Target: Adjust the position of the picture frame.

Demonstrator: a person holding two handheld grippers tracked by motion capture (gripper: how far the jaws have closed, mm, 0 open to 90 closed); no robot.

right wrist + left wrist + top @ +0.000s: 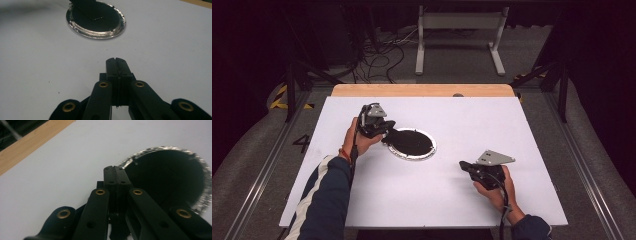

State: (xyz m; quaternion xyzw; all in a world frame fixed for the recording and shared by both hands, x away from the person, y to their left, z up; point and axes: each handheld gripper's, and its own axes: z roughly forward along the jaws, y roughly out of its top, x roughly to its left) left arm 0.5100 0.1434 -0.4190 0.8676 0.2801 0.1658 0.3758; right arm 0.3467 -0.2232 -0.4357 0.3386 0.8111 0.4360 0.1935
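A round black dish with a crinkled silver foil rim lies flat near the middle of the white table. My left gripper is at the dish's left edge, its tips reaching over the rim. In the left gripper view its jaws are pressed together with nothing between them, beside the foil rim. My right gripper sits to the right of the dish and nearer the front edge, apart from it. Its jaws are shut and empty, pointing toward the dish.
A wooden strip runs along the table's far edge. Behind it are a white metal stand and loose cables on the floor. Rails flank the table on both sides.
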